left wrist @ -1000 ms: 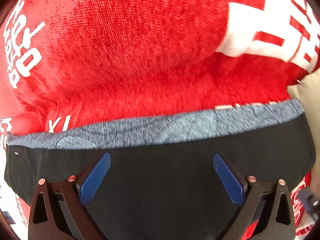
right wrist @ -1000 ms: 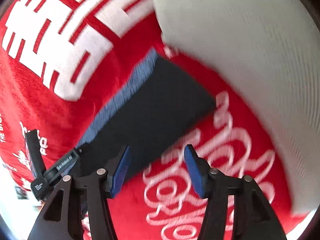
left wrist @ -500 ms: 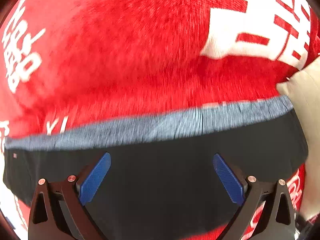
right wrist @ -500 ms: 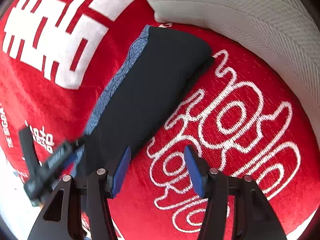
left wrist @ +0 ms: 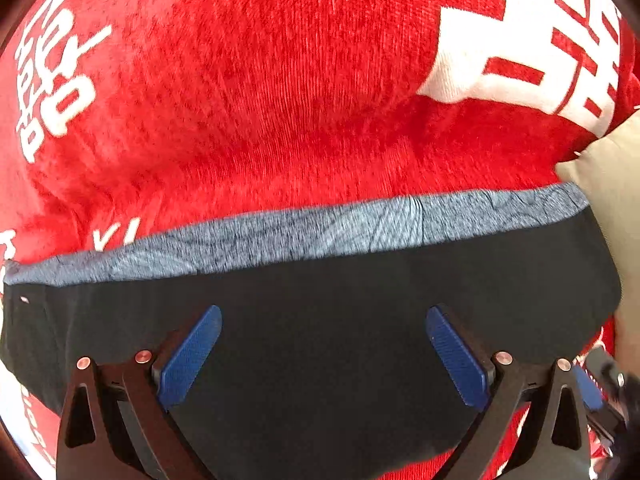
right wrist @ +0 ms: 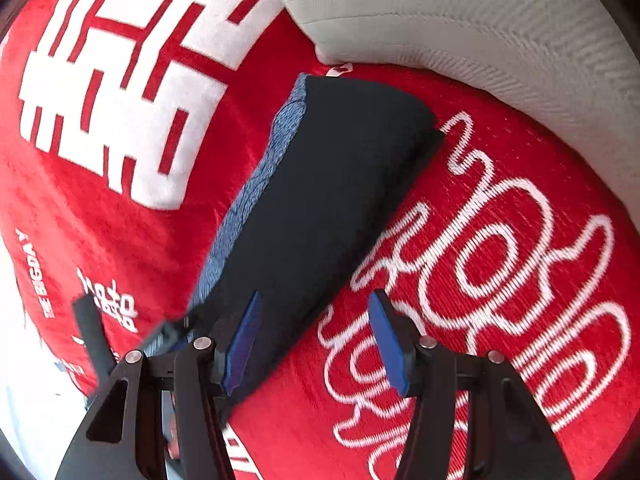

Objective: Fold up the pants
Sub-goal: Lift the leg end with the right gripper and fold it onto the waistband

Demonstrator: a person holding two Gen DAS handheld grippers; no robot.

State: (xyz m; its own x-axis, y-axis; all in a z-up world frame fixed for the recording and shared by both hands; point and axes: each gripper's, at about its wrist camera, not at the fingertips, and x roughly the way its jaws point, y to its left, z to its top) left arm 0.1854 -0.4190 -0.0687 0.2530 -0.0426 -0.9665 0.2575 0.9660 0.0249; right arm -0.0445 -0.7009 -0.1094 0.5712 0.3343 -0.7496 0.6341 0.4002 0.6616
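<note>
Folded dark pants [left wrist: 320, 320] lie flat on the red blanket [left wrist: 260, 100], corner beside a pale cushion [right wrist: 480, 20]. Left tongs [left wrist: 324, 354] hang spread over the pants, gripping nothing; right tongs [right wrist: 314, 344] stand parted and empty, straddling the pants' near edge.

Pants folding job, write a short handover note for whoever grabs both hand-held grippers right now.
Left hand-held gripper: open, over the middle of the pants, holding nothing.
Right hand-held gripper: open, at the near edge of the pants, nothing gripped.
Pants: folded into a compact dark bundle, grey waistband showing along one edge, lying on the red blanket beside a beige cushion.
Done: folding appears complete.
Left: probably just a tidy or check, then withdraw.
</note>
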